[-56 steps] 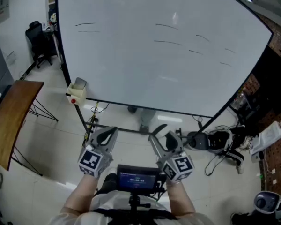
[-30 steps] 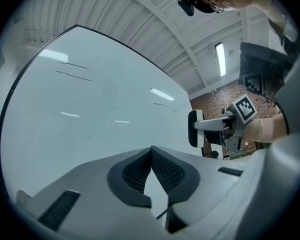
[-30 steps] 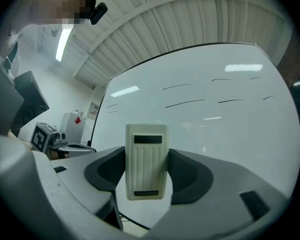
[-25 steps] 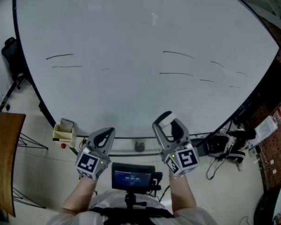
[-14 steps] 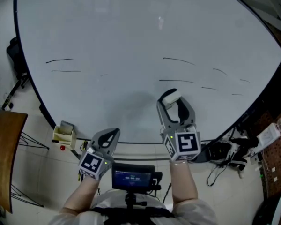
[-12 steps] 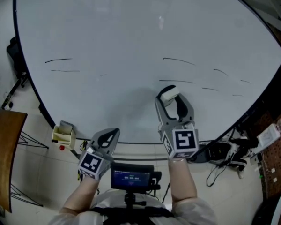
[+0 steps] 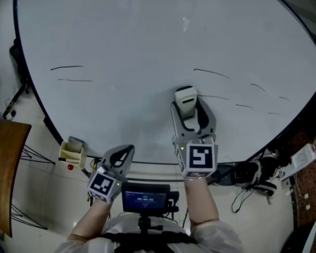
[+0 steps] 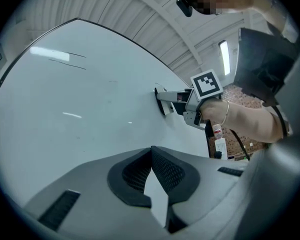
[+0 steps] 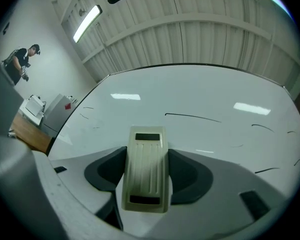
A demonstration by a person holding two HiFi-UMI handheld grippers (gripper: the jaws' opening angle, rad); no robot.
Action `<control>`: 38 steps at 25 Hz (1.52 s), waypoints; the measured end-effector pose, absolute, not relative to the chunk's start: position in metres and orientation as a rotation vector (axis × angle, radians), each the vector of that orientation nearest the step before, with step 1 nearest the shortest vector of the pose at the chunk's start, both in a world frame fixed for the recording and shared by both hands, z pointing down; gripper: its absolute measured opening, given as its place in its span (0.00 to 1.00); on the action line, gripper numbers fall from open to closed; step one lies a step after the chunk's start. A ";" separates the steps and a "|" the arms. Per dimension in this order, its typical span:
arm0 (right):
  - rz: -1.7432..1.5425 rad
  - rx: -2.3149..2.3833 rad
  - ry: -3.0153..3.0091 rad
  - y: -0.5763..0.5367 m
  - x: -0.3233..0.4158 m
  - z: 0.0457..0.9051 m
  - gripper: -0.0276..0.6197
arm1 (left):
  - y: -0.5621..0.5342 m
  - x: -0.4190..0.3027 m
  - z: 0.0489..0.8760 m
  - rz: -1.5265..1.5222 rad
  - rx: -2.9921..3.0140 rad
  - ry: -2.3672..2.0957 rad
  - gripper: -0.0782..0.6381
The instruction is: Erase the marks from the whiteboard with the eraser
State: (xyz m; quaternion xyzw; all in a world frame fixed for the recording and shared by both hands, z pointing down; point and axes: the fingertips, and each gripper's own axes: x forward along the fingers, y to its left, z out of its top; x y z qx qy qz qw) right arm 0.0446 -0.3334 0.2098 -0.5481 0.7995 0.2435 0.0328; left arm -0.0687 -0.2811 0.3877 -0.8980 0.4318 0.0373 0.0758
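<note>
The whiteboard (image 7: 147,41) fills the head view. It bears two short black strokes (image 7: 67,67) at the left and several black strokes (image 7: 210,73) at the right. My right gripper (image 7: 187,103) is shut on the cream eraser (image 7: 186,95), held up to the board just left of the right-hand strokes. In the right gripper view the eraser (image 9: 146,169) sits between the jaws with a long stroke (image 9: 192,116) just beyond it. Seen from the left gripper view, the eraser (image 8: 160,99) seems to touch the board. My left gripper (image 7: 126,151) hangs low by the board's bottom edge, shut and empty.
A small cream box (image 7: 72,148) hangs at the board's lower left corner. A brown wooden table (image 7: 1,162) stands at the left. Black gear and cables (image 7: 247,171) lie on the floor at the right. A person (image 9: 20,60) stands far off.
My right gripper has risen with the eraser from below the board's bottom edge up onto the board, near the right-hand strokes. The left gripper has stayed low.
</note>
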 end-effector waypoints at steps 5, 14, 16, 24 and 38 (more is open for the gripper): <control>0.831 -1.712 2.424 -0.338 0.040 0.209 0.45 | -0.289 -0.075 0.390 0.123 -2.697 1.300 0.10; 0.861 -1.730 2.426 -0.339 0.039 0.209 0.46 | -0.298 -0.076 0.397 0.125 -2.724 1.304 0.10; 0.819 -1.720 2.429 -0.339 0.042 0.209 0.46 | -0.298 -0.073 0.396 0.130 -2.723 1.295 0.10; 0.661 -1.673 2.441 -0.341 0.074 0.208 0.46 | -0.298 -0.063 0.394 0.127 -2.725 1.267 0.10; 0.566 -1.799 2.369 -0.346 0.137 0.210 0.46 | -0.292 -0.046 0.390 0.134 -2.729 1.241 0.10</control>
